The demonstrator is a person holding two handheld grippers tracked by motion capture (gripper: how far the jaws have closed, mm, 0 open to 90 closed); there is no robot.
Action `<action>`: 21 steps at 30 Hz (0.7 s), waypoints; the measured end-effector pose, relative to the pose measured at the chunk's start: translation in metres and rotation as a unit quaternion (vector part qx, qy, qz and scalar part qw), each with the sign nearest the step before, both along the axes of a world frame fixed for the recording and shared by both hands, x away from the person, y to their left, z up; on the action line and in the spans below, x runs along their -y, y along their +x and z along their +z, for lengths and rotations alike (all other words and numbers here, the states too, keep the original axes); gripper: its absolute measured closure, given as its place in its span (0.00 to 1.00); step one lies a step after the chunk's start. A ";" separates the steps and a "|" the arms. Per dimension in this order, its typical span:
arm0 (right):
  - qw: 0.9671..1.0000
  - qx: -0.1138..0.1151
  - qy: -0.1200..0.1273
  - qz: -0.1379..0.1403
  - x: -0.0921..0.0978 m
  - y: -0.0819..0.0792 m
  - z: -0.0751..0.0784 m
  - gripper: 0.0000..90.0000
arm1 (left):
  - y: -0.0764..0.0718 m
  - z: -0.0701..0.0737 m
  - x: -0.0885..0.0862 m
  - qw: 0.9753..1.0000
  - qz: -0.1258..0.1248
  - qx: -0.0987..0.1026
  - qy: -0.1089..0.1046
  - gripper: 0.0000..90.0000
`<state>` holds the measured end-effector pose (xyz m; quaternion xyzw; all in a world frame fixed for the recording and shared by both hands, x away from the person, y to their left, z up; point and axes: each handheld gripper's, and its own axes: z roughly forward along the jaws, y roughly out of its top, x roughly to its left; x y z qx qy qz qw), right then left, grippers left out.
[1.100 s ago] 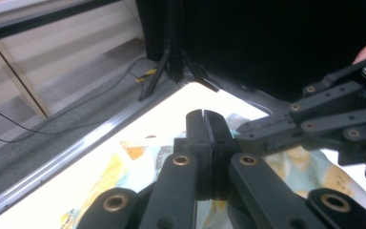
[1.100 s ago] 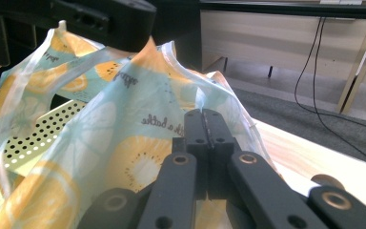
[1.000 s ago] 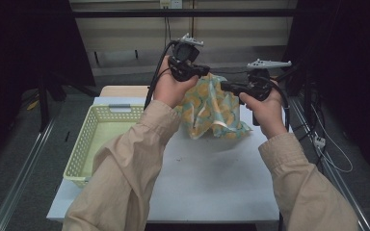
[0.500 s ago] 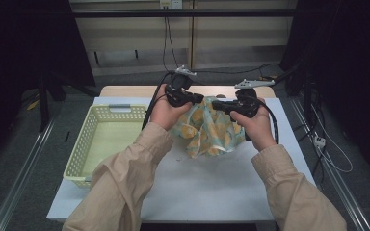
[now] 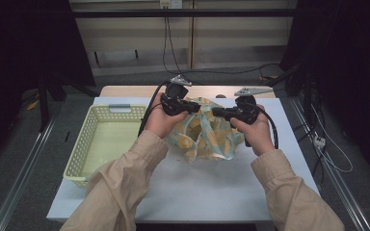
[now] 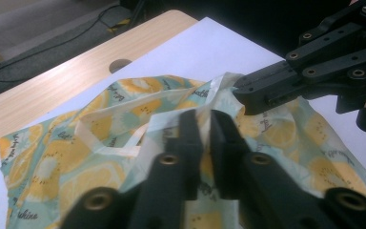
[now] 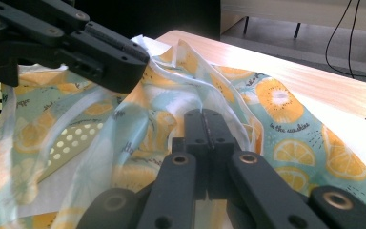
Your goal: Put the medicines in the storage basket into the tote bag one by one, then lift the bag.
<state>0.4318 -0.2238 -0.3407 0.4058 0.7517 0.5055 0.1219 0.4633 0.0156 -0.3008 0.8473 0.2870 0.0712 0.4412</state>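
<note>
A thin teal cloth printed with yellow citrus slices [image 5: 207, 139] lies bunched on the white tabletop [image 5: 212, 187], its top edge held up. My left gripper [image 5: 196, 107] pinches that pale hem from the left, and in the left gripper view its jaws [image 6: 205, 119] are closed on the hem of the cloth [image 6: 76, 167]. My right gripper [image 5: 217, 111] grips the same edge a little to the right. Its jaws [image 7: 208, 118] are shut on a fold of the cloth [image 7: 290, 124]. The two grippers' tips are almost touching.
A pale yellow perforated plastic basket [image 5: 80, 149] stands empty at the table's left side. A wooden strip [image 5: 130, 90] runs along the far edge. Cables [image 5: 327, 154] hang off the right side. Dark floor and rails surround the table.
Both grippers have come down from well above the table and moved closer together. The cloth that hung between them now rests bunched on the tabletop.
</note>
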 end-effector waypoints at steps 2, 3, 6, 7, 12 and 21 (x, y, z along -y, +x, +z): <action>1.000 0.001 0.002 0.001 0.000 -0.001 0.000 1.00 | -0.002 0.001 -0.003 1.000 0.001 -0.002 -0.006 0.81; 1.000 0.001 0.004 0.001 0.000 -0.001 0.000 1.00 | -0.004 0.001 -0.004 1.000 -0.002 -0.002 -0.004 0.74; 1.000 -0.002 0.004 -0.002 0.001 -0.002 -0.002 0.97 | -0.008 0.002 -0.006 1.000 -0.010 -0.008 -0.004 0.63; 1.000 -0.004 0.004 0.000 0.001 -0.003 -0.002 0.95 | -0.009 0.002 -0.007 1.000 -0.008 -0.014 -0.009 0.55; 1.000 -0.015 0.016 0.006 0.002 -0.007 -0.005 0.71 | -0.017 0.005 -0.015 1.000 -0.004 -0.015 -0.014 0.32; 1.000 -0.016 -0.006 0.013 0.003 -0.018 -0.005 0.29 | -0.027 0.000 -0.032 1.000 -0.013 -0.008 -0.008 0.14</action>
